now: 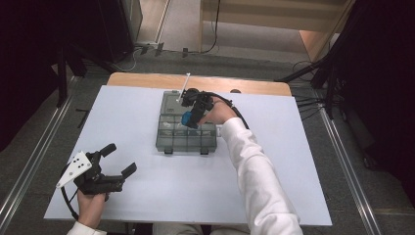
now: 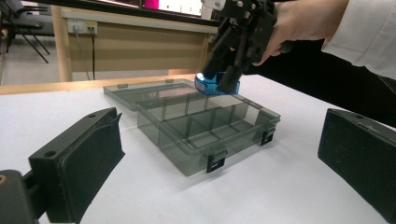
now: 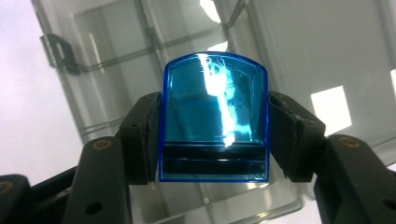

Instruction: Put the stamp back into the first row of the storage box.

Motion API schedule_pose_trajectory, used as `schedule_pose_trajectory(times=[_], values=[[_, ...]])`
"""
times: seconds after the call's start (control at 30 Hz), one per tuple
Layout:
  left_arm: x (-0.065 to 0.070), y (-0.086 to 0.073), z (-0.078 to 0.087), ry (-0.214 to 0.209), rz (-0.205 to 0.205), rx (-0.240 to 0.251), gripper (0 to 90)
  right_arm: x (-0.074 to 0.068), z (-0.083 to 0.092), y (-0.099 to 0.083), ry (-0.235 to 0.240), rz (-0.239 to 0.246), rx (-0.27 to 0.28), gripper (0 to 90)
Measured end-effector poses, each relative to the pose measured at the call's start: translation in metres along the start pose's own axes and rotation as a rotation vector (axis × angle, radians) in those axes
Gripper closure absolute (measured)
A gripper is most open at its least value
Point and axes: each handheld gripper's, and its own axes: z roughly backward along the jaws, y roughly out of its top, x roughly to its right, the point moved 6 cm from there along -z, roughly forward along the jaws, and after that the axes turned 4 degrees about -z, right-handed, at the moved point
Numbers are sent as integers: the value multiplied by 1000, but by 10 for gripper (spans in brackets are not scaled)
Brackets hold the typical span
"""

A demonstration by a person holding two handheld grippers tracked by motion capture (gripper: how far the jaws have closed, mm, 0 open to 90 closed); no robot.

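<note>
A clear grey compartment box (image 1: 186,137) (image 2: 205,128) (image 3: 116,56) lies open in the middle of the white table, its lid (image 1: 172,102) folded flat behind it. My right gripper (image 1: 190,120) (image 2: 220,80) (image 3: 214,135) hovers just over the box's rear compartments, shut on a small clear blue plastic case (image 1: 187,119) (image 2: 212,86) (image 3: 215,121); both pads press its sides. My left gripper (image 1: 121,160) (image 2: 219,154) rests at the table's front left, jaws wide open with nothing between them, pointing toward the box.
The white table top (image 1: 274,196) sits on a wooden table whose far edge (image 1: 147,79) shows. A thin white stick (image 1: 184,88) stands up behind the lid. A person's white sleeve (image 1: 254,176) reaches across the right half. Cables lie on the floor beyond.
</note>
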Motion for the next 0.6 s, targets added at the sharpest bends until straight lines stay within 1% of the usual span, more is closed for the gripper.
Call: schedule_pose_trajectory(times=[0.1, 0.13, 0.17, 0.2, 0.23, 0.3, 0.33, 0.4, 0.47, 0.5, 0.57, 0.6], values=[[-1, 0, 1, 3, 2, 0, 0, 4, -1, 8, -5, 27, 1, 427], [-1, 0, 1, 3, 3, 2, 0, 7, -3, 12, -19, 39, -1, 427], [-1, 0, 1, 4, 3, 3, 0, 7, -3, 12, -19, 39, -1, 427], [-1, 0, 1, 4, 4, 3, 0, 8, -4, 13, -15, 42, -9, 427], [-1, 0, 1, 4, 5, 4, 0, 8, -6, 14, -20, 37, -31, 427], [-1, 0, 0, 0, 7, 5, 0, 10, -10, 17, -31, 57, -41, 427], [0, 0, 0, -4, 8, 5, 0, 9, -12, 17, -30, 48, -45, 427], [0, 0, 0, -4, 8, 3, 0, 9, -15, 18, -24, 46, -48, 427], [0, 0, -1, -5, 7, 2, 0, 9, -22, 18, -19, 72, -59, 426], [0, 0, -1, -6, 9, 3, 0, 8, -23, 17, -30, 69, -70, 417], [-1, 0, -1, -6, 11, 6, 0, 11, -28, 18, -82, 46, -81, 258], [-1, 0, -1, -5, 11, 4, 0, 11, -28, 17, -88, 47, -75, 249]])
